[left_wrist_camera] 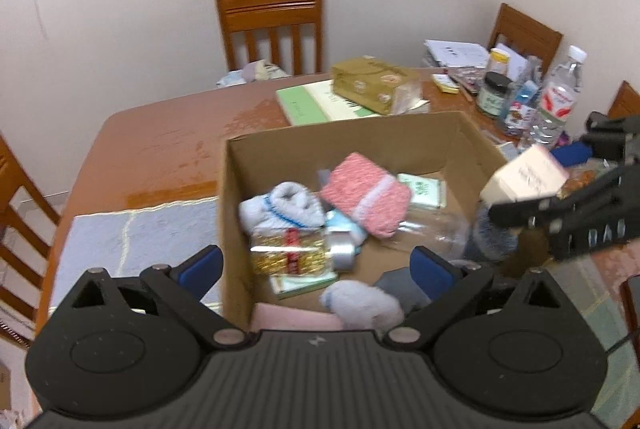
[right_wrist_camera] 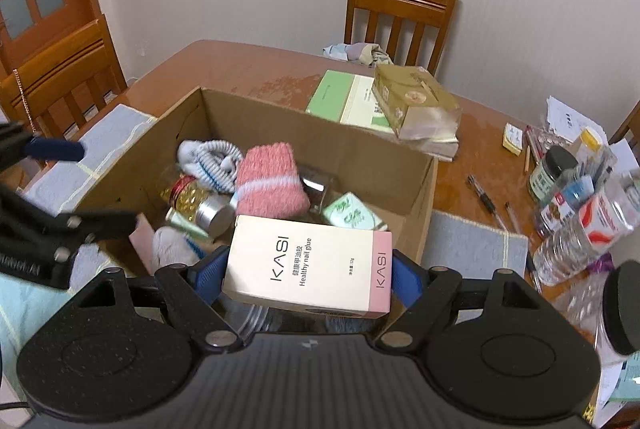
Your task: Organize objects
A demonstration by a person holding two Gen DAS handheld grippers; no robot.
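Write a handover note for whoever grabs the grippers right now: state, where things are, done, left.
Left gripper: open, nothing between its fingers, over the near side of the cardboard box.
Right gripper: shut on the nail glue box, held above the box's near right corner.
Done: pink sock, grey socks, gold bottle and green packets already lie in the box.
Left: drop the nail glue box in; then the water bottle, dark-lidded jar and pens on the table's right side, if they belong.
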